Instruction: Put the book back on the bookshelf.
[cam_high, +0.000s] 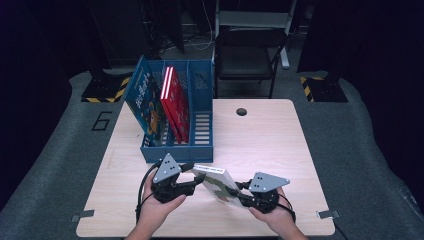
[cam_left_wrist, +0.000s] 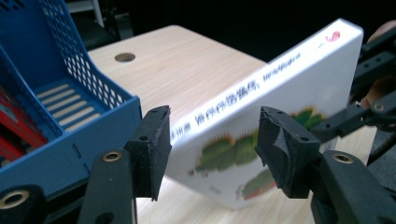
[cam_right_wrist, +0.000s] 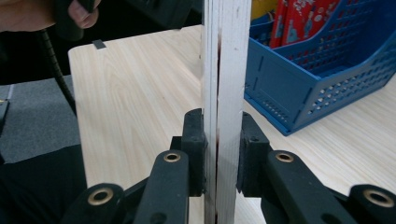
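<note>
A white book (cam_high: 220, 184) with cactus pictures on its cover is held tilted above the wooden table's (cam_high: 260, 135) near edge. My right gripper (cam_high: 243, 192) is shut on its edge, and in the right gripper view the pads clamp the book (cam_right_wrist: 224, 56) from both sides at the gripper (cam_right_wrist: 222, 149). My left gripper (cam_high: 192, 177) is at the book's other end. Its jaws (cam_left_wrist: 212, 149) stand open, with the book's (cam_left_wrist: 280, 93) lower corner just beyond them and no pad pressing on it.
A blue file rack (cam_high: 175, 150) stands at the table's back left, just behind the left gripper, with a red book (cam_high: 175, 102) and a blue book (cam_high: 145, 105) in its slots. A cable hole (cam_high: 241, 111) is in the tabletop. A dark chair (cam_high: 247, 55) stands behind the table.
</note>
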